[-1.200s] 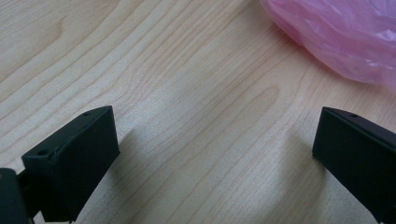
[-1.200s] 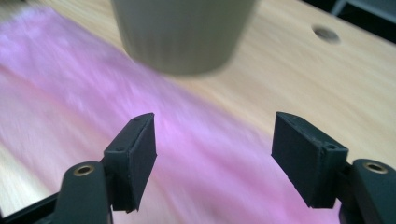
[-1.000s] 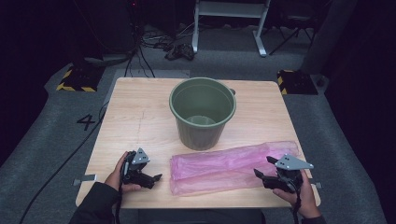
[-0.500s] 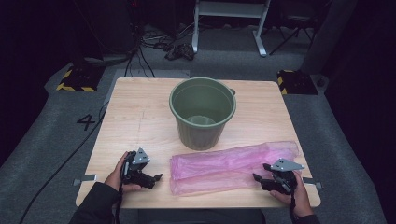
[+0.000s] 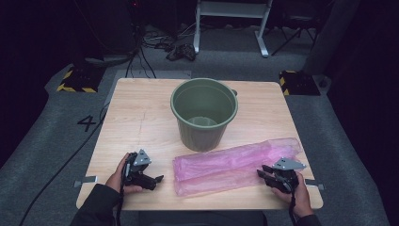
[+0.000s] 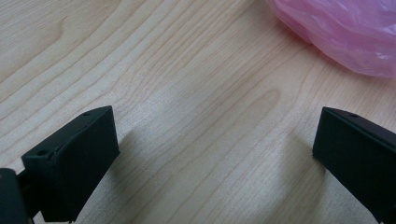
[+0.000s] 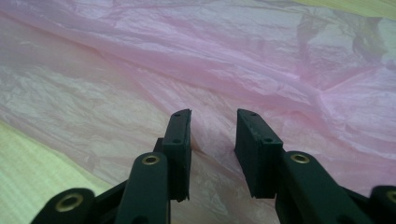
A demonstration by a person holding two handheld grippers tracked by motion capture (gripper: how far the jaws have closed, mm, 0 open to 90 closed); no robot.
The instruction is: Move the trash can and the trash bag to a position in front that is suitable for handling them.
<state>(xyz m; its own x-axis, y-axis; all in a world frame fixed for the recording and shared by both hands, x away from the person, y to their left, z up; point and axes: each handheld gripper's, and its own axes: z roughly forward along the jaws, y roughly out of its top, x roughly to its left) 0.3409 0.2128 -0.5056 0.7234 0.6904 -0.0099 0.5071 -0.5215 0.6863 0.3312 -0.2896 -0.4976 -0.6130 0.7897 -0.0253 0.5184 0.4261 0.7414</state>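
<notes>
Right gripper [image 5: 268, 176], narrowing on pink bag [image 5: 226, 167]; green bucket [image 5: 203, 113] behind; left gripper [image 5: 153, 179] wide.

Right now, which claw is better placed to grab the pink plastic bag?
The right claw. Its jaws have just been closing and sit on the pink plastic bag, a fold of film between them. The left claw rests wide open on bare wooden table, short of the bag's end.

Whether the right gripper [image 7: 212, 140] pinches any film of the pink plastic bag [image 7: 140, 74] cannot be told — its pads sit low against the crumpled sheet. The bag runs off that view's edges. In the left gripper view only a bag corner [image 6: 345, 32] shows — cut off at the top right.
</notes>
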